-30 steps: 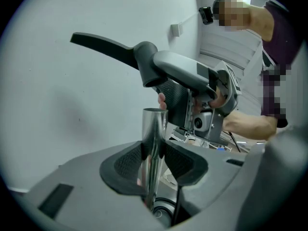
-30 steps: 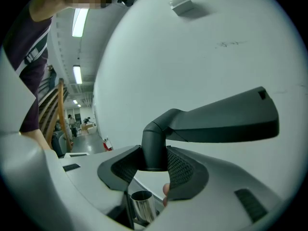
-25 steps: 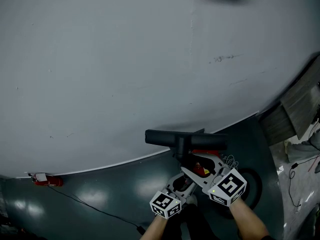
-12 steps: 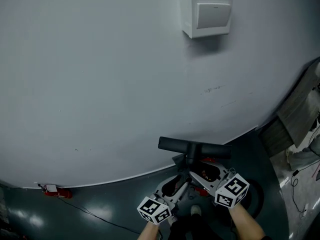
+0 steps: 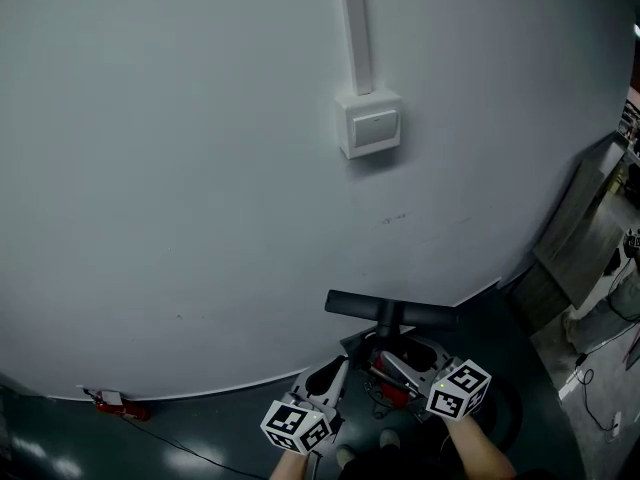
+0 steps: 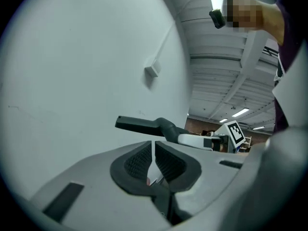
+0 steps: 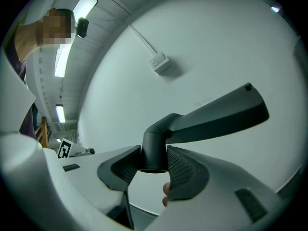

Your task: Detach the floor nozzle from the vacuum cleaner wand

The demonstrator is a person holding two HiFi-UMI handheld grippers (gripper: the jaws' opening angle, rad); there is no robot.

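Two claws are in play, and only one carries anything. My right claw (image 7: pixel 154 163) is clenched on the round neck (image 7: pixel 155 143) of the floor nozzle (image 7: pixel 211 119), a ribbed pad pressing on each side just above the neck's lower rim. That rim looks open, with only pale wall showing beneath it, so I judge the nozzle is already off the wand. I cannot make the wand out in any view.

My left claw (image 6: pixel 154 160) is closing with nothing between its pads. Only a thin slit is left, with wall showing through it.

From the neck, the nozzle's flat head runs out toward 2 o'clock in the right gripper view. In the head view the nozzle sits at 12 o'clock from both claws, its bar lying from 9 to 3 o'clock in front of the grey wall (image 5: pixel 200 168). A white switch box (image 5: pixel 370 123) is on that wall at 12 o'clock above it, and the dark floor (image 5: pixel 200 448) is below.

I judge the nozzle to be stiff moulded plastic, light and not fragile. Its weight hangs out to one side of the grip, so it will want to swing down. The neck is smooth and round and could twist between the pads. I would keep hold high on the neck, close under the elbow, and bring the left claw onto the flat bar if it needs steadying.
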